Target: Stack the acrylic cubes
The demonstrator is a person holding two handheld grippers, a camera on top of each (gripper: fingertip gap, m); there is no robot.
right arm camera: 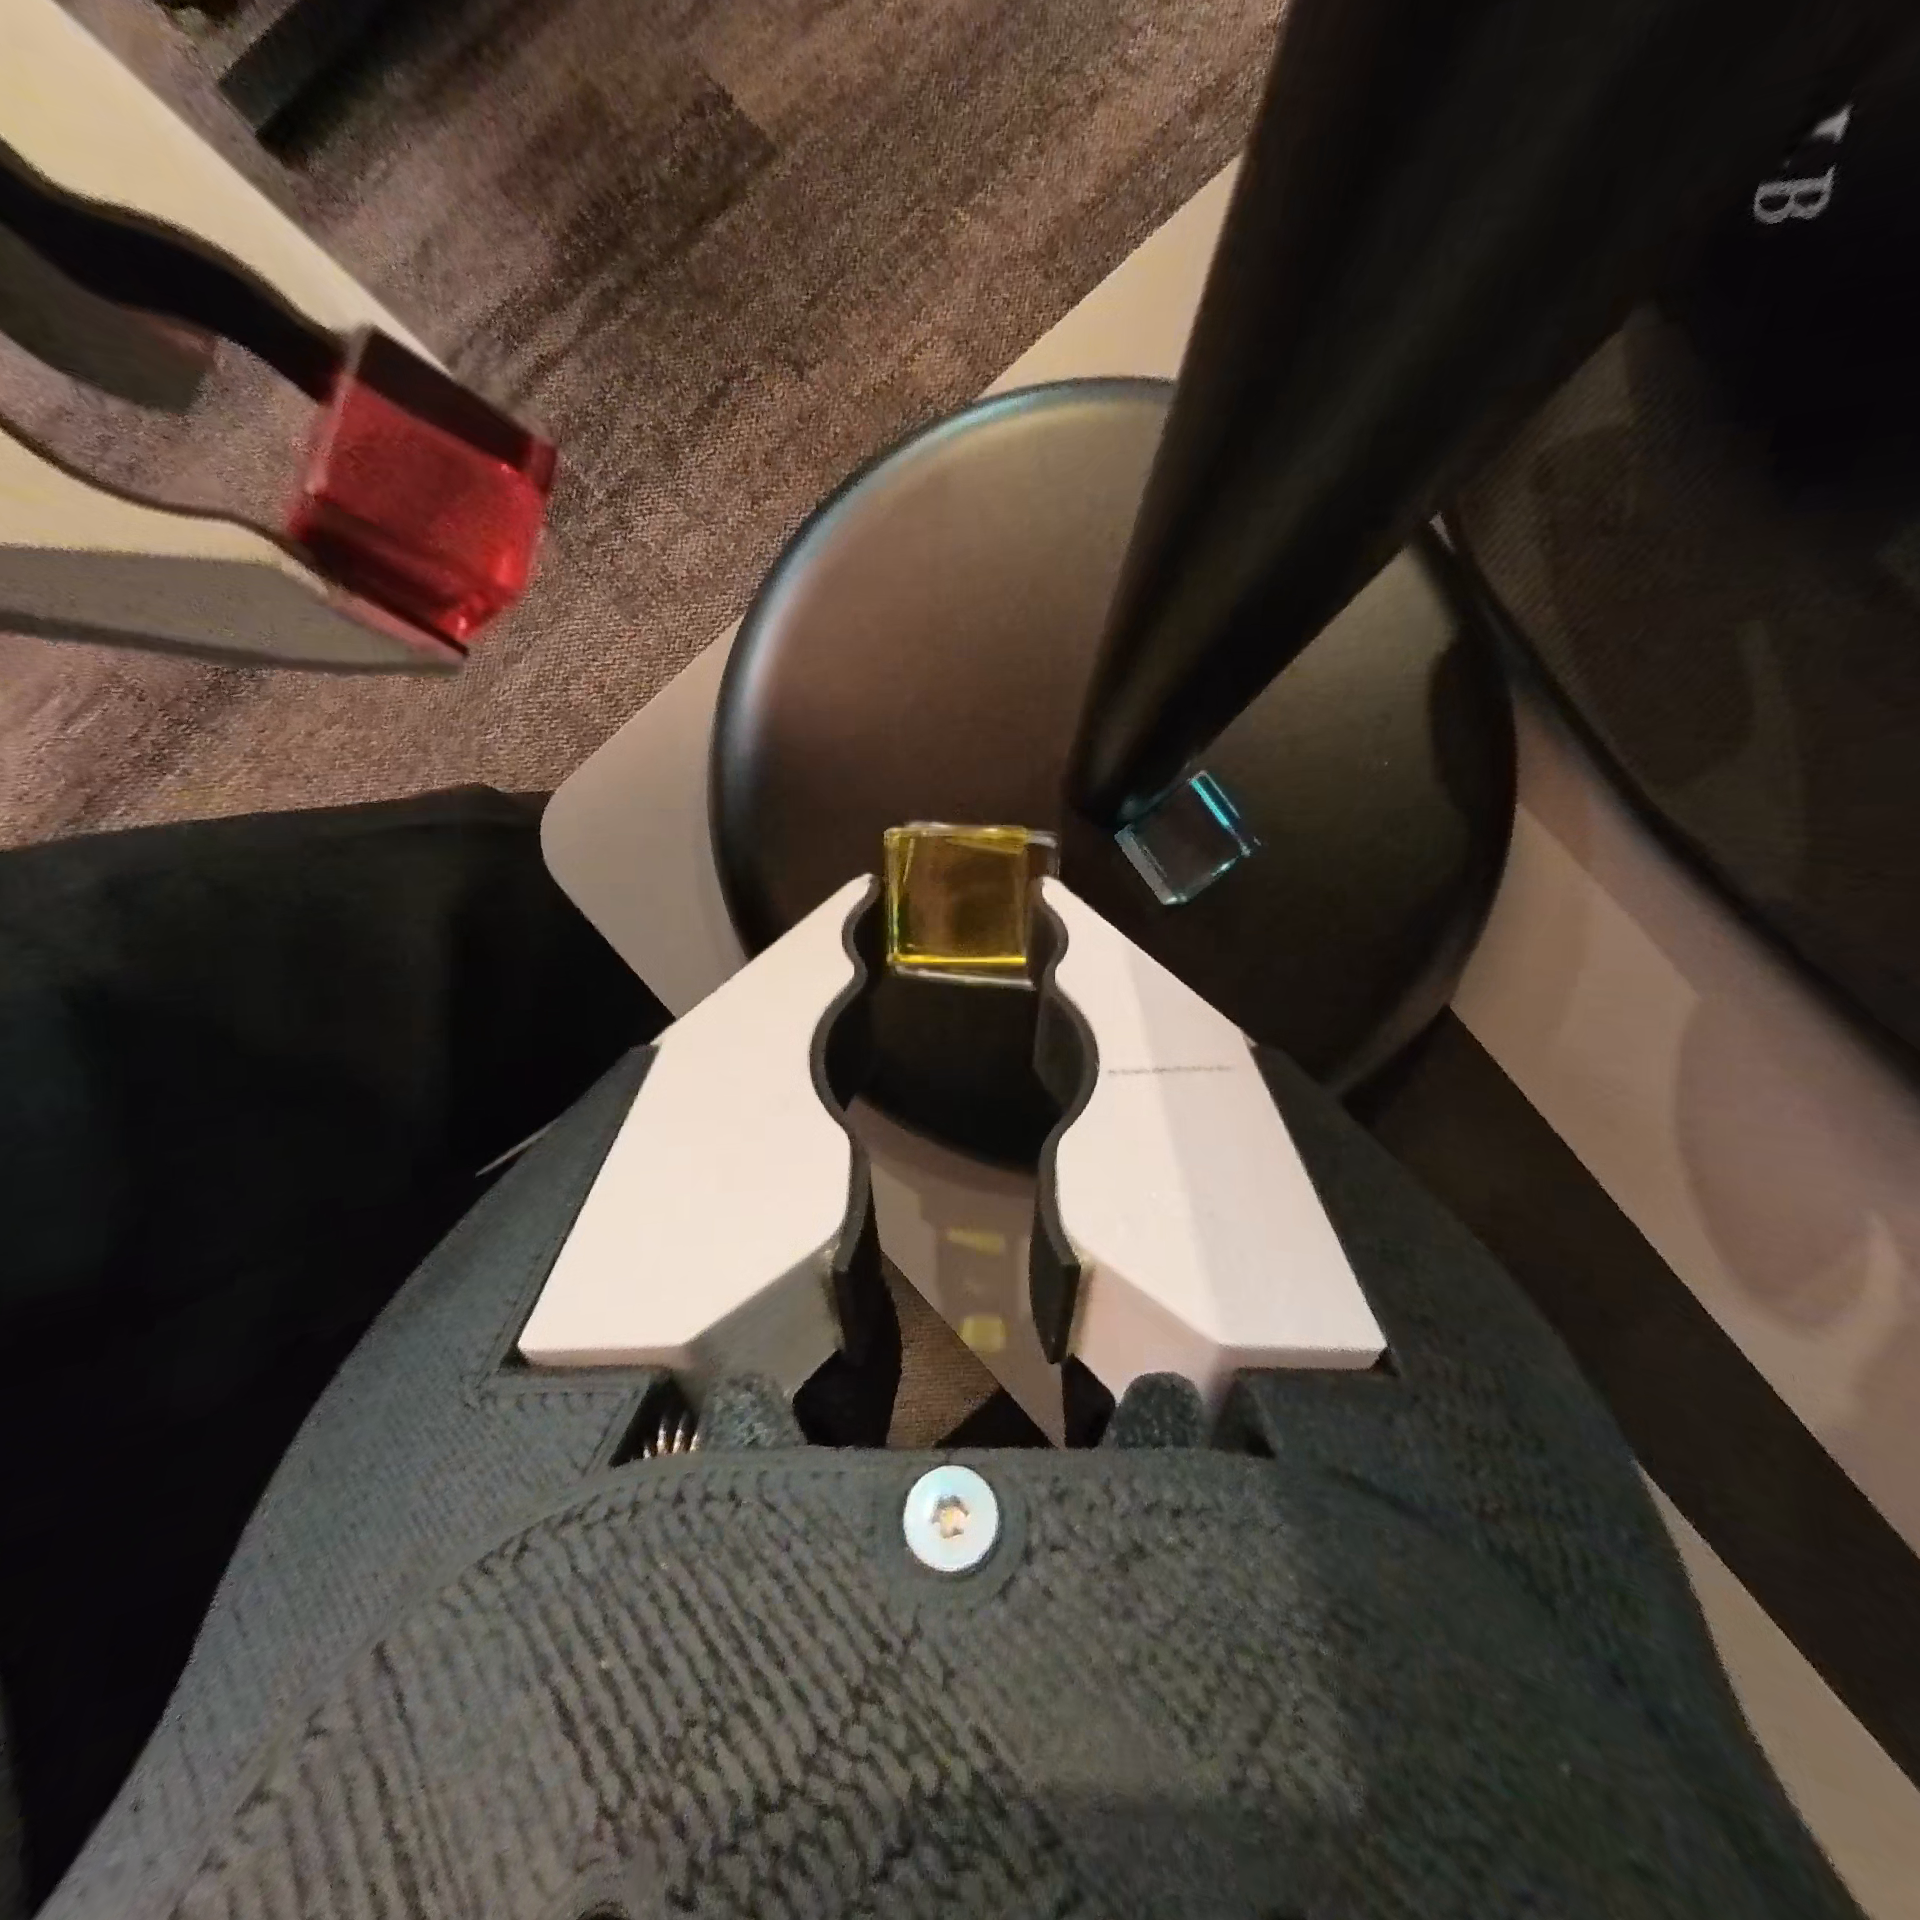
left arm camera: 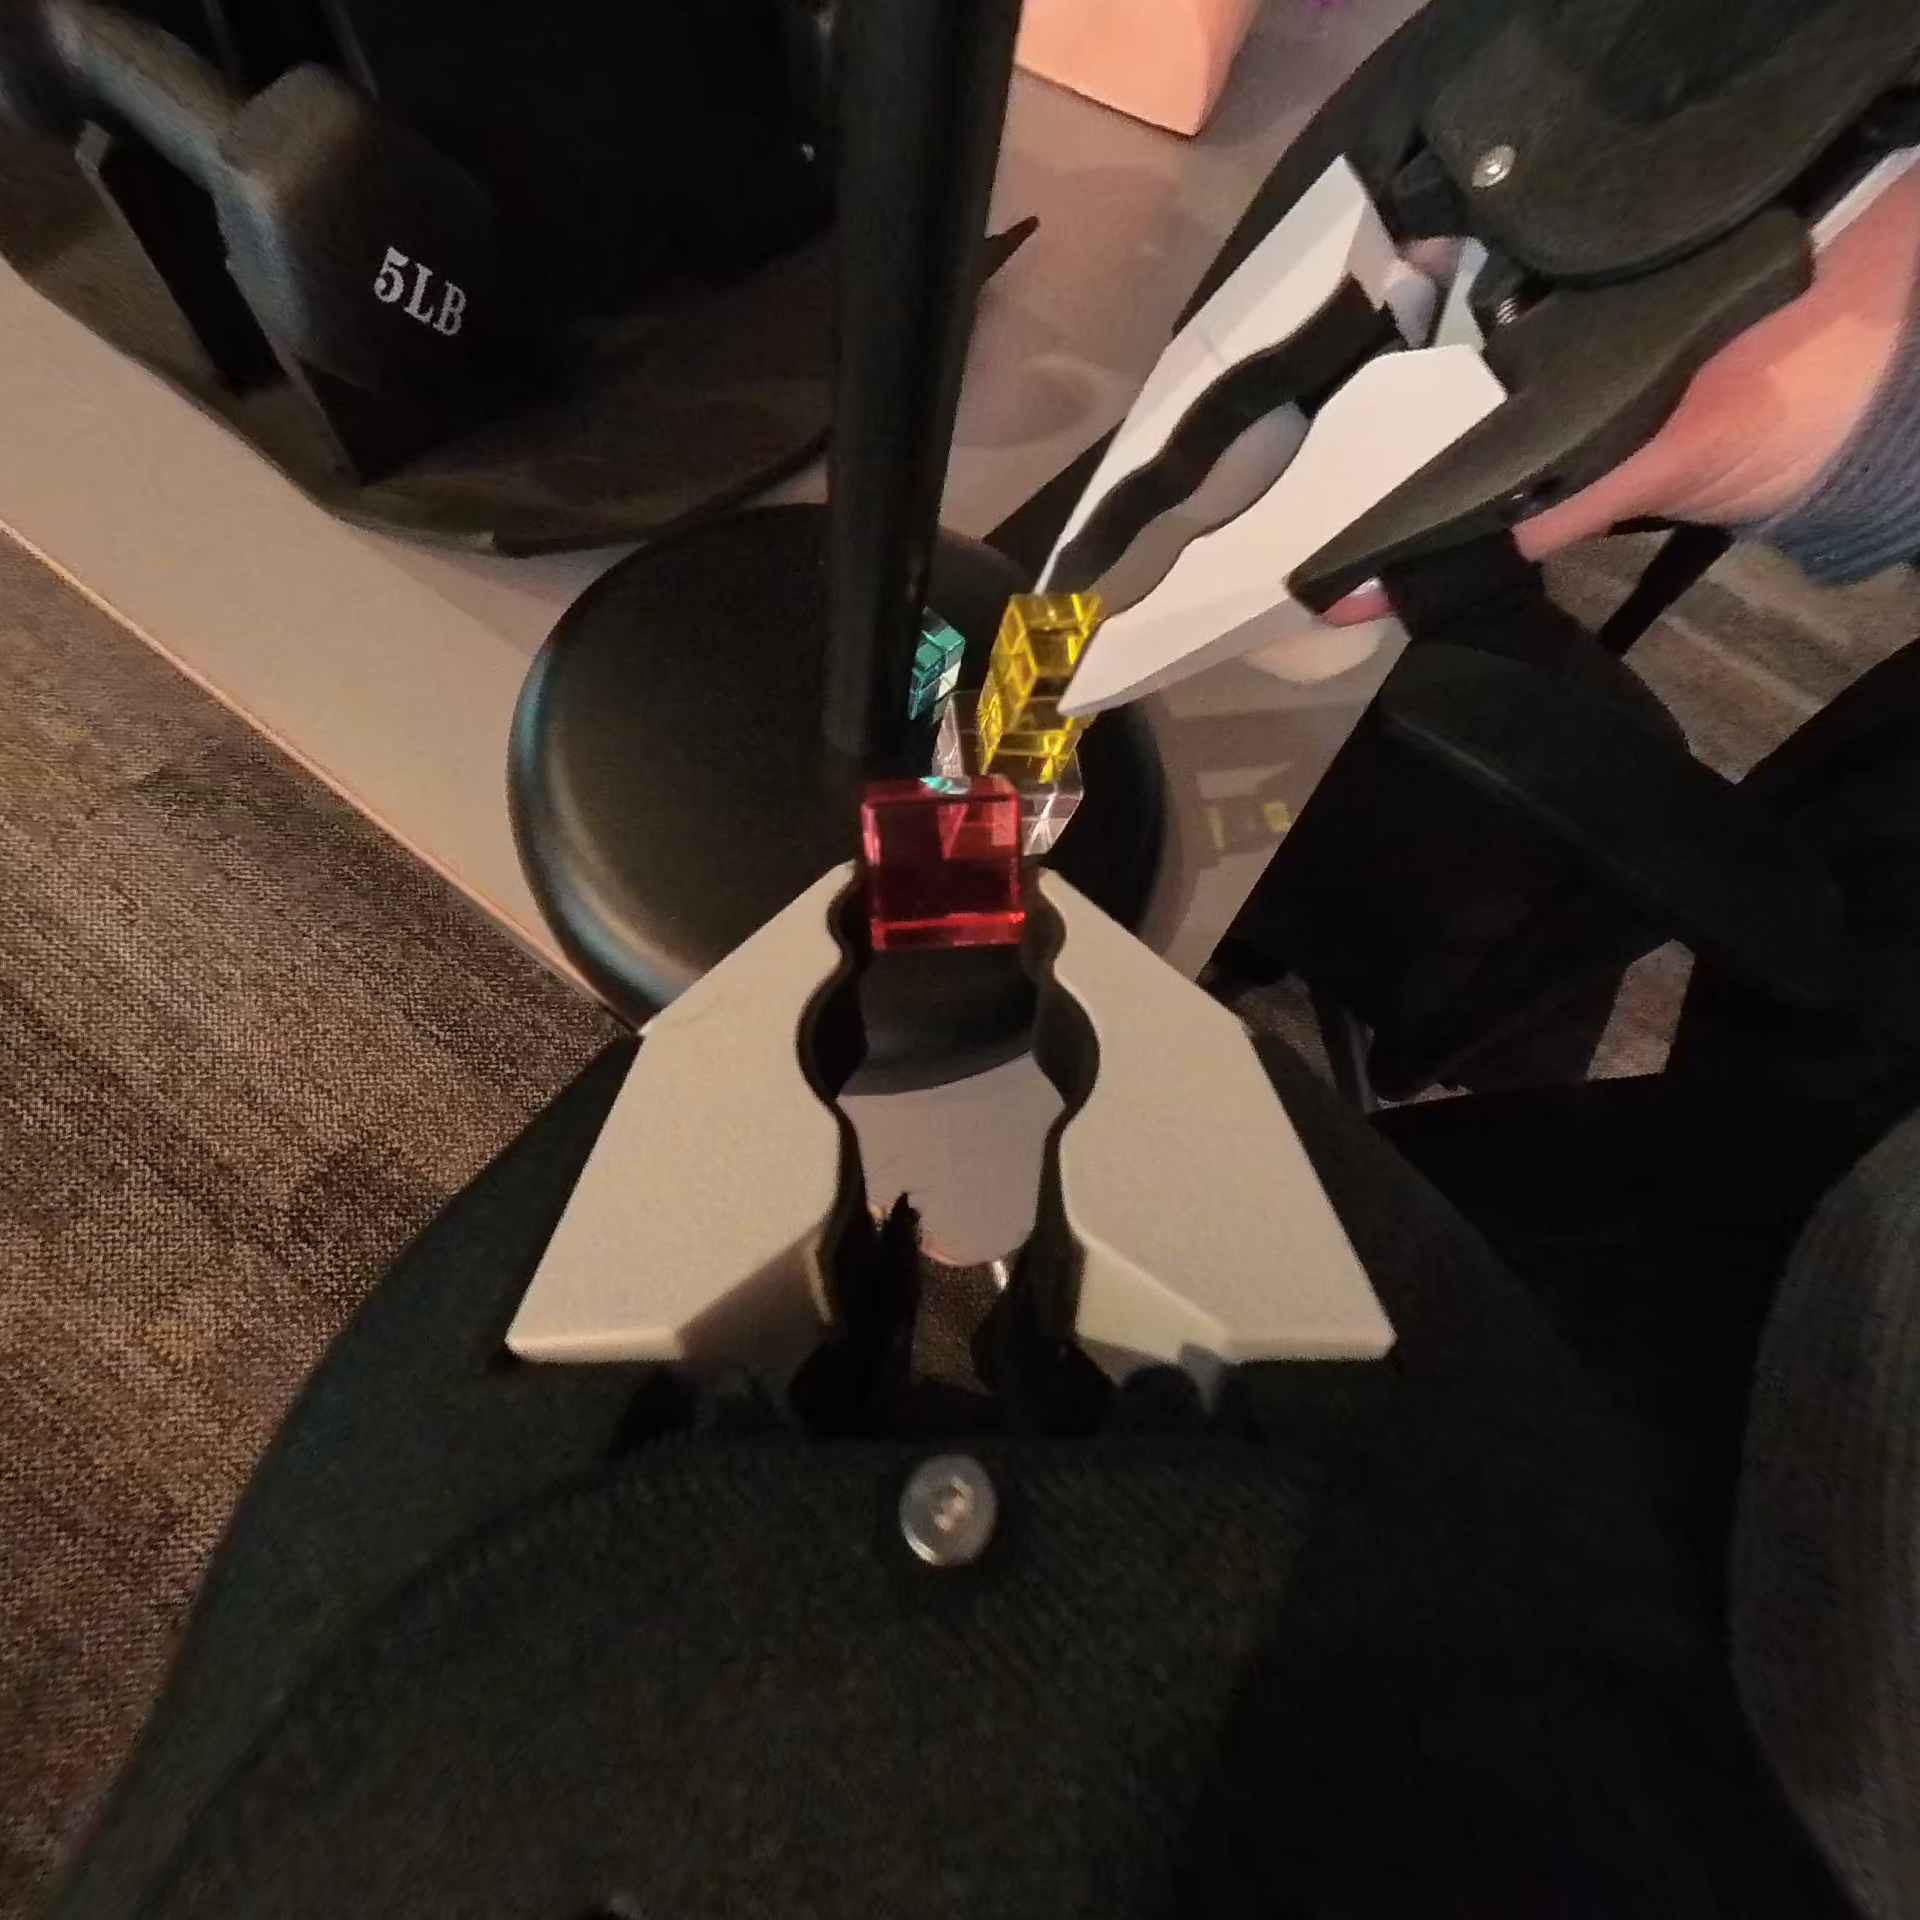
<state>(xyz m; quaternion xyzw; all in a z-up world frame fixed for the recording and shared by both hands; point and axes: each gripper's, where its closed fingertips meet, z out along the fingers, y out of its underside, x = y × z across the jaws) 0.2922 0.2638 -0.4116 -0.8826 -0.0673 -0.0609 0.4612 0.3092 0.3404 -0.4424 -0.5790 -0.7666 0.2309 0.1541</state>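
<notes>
Since each translucent cube is pinched flat-faced betw. fingertips, red cube in left gripper & yellow cube in right gripper are kept square above the round black base at the table corner.

red cube: looking like clear, glossy acrylic, its smooth faces catching highlights between the left gripper pads.
yellow cube: showing as see-through, glossy plastic, pinched in the right gripper.
teal cube: gleaming, transparent, smooth-edged.
clear cube: appearing colourless and glassy under the yellow one.
fingers: looking matt, smooth pale plastic with black liners.
gripper body: showing rough, ridged black printed plastic and a shiny metal screw.
round base: reading as smooth satin black.
carpet: looking coarse, woven.
</notes>
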